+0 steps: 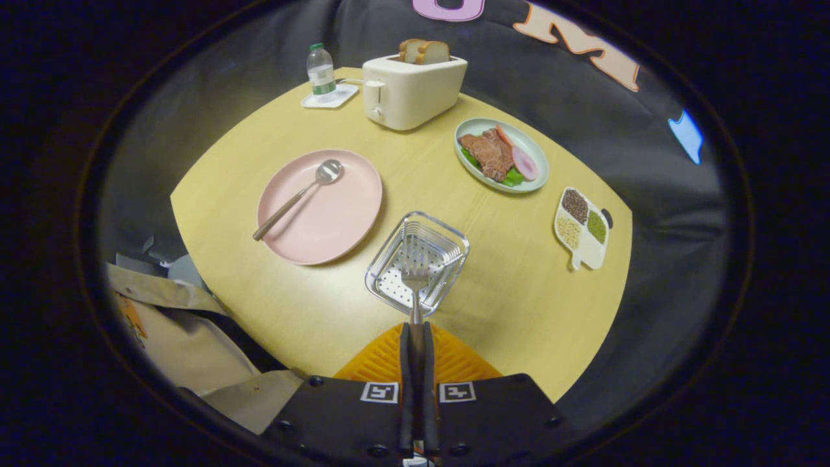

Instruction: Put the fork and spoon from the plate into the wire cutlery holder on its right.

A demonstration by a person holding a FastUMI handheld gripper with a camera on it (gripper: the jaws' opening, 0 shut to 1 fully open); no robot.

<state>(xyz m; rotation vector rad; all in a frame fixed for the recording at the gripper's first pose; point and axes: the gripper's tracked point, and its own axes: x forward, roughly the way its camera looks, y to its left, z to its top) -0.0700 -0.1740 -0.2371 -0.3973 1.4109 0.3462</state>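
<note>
My gripper (pixel 415 334) is shut on the handle of the fork (pixel 415 280), whose tines point ahead and hang over the wire cutlery holder (pixel 454 241). The holder is a square metal basket with a perforated bottom, standing on the wooden table just ahead of my fingers. To its left lies the pink plate (pixel 337 211). The spoon (pixel 295 198) rests on that plate, bowl toward the far side and handle sticking out over the plate's near left rim.
Beyond the holder stand a cream toaster (pixel 412 91) with bread slices, a water bottle (pixel 320 71) on a small white tray, a plate of meat (pixel 500 155) and a divided dish of beans (pixel 582 228). A person's beige sleeve (pixel 175 324) sits at the table's near left edge.
</note>
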